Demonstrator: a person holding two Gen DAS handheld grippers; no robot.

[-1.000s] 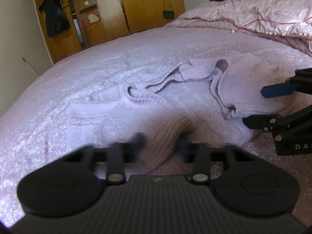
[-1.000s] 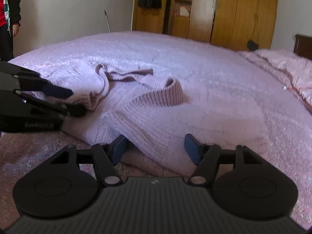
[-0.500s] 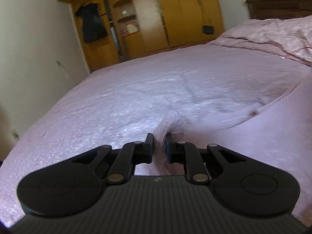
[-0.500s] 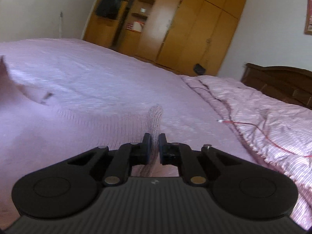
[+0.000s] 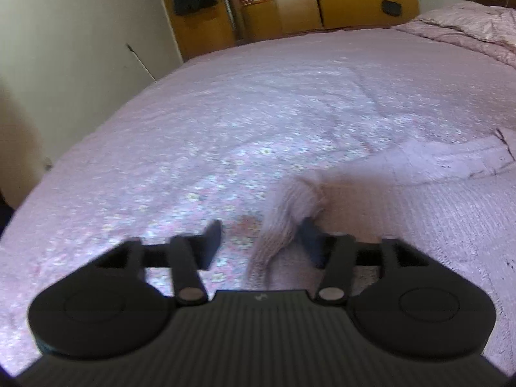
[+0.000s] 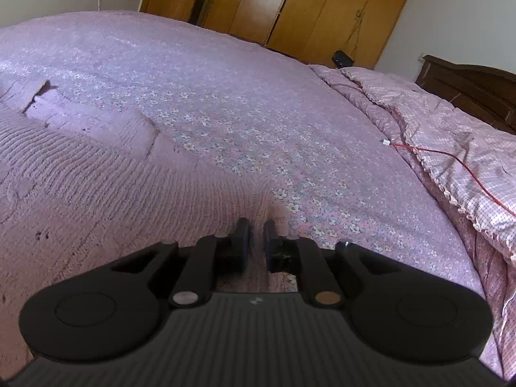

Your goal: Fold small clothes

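Soft, limp knit sweater (image 6: pixel 96 193) on bed (image 6: pixel 258 113): I am releasing its hem as the left gripper (image 5: pixel 261 238) fingers have just been opening off it, while the right gripper (image 6: pixel 256 232) fingers, nearly closed, are pinching the ribbed corner, the best hold.

Pale pink ribbed knit sweater (image 6: pixel 96 200), pink floral bedspread (image 6: pixel 258 103), red cable (image 6: pixel 451 158)

You see: sweater (image 6: pixel 96 193) – pink ribbed knit wool, rough, fuzzy | bed (image 6: pixel 258 103) cover – thin matt floral cloth | quilt (image 6: pixel 451 122) on your right – checked crinkled cloth | tongs (image 5: pixel 261 242) – matt black plastic | far wardrobe (image 6: pixel 322 9) – smooth varnished wood
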